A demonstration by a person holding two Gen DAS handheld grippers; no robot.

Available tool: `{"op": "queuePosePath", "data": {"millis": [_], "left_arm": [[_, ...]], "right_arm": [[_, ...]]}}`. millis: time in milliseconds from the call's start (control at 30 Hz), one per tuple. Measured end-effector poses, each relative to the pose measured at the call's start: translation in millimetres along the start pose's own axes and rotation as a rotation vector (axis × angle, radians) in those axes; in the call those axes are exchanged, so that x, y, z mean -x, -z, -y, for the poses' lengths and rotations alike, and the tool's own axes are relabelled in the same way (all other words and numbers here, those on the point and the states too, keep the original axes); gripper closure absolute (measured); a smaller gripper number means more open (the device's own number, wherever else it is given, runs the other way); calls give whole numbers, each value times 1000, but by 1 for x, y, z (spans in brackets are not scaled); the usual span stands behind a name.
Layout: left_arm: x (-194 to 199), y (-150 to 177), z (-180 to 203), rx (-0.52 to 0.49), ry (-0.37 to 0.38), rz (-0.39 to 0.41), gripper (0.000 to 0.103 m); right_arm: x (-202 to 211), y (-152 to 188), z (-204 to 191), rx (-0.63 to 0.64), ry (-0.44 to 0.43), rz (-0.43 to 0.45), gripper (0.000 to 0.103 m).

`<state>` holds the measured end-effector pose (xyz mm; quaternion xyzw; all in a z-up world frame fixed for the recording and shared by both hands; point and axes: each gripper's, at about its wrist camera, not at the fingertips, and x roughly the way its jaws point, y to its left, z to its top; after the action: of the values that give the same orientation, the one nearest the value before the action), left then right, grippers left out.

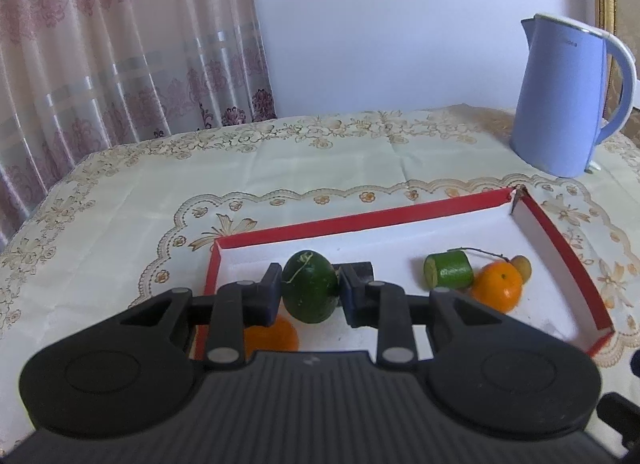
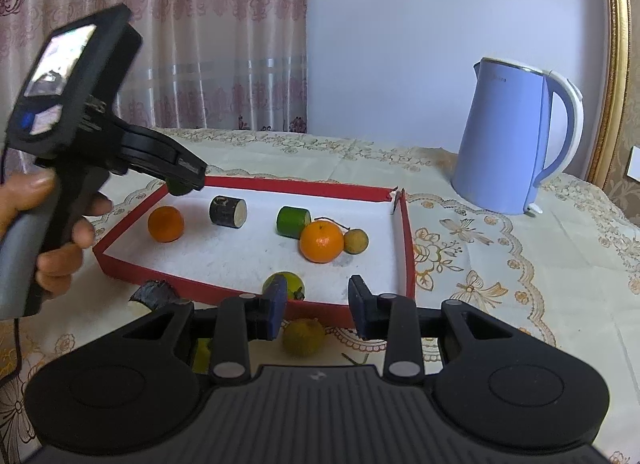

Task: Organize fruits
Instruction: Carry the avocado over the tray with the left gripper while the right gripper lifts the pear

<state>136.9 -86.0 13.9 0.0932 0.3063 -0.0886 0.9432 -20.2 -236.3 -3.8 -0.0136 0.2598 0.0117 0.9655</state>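
**Left jaws grip dark green fruit over tray**

The left gripper [image 1: 310,288] jaws clamp a dark green fruit [image 1: 310,287] above the red-rimmed tray [image 1: 360,220]. The right gripper [image 2: 317,306] jaws stand apart, empty, above a yellowish fruit [image 2: 303,337] on the desk [image 2: 500,284], apparently just outside the tray. Two oranges [image 2: 321,242] and cut green pieces lie inside.

I am seeing a table with a cream floral tablecloth [image 2: 500,264] carrying a shallow red-rimmed white tray [image 2: 407,248], a light-blue electric kettle [image 2: 504,144], a brownish round fruit [image 2: 303,337] and a dark cut cylinder piece [image 2: 154,294].
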Motion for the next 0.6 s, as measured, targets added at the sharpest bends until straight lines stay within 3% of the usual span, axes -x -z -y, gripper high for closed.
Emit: {"op": "queuePosePath", "data": {"millis": [400,600], "left_arm": [[-39,-2,9,4,-25,-54,75],[-43,-4,10,8,-30,-44,74]], "right_arm": [[-5,-6,0,2,8,3,70],[-9,-10,1,1,14,5,70]]}}
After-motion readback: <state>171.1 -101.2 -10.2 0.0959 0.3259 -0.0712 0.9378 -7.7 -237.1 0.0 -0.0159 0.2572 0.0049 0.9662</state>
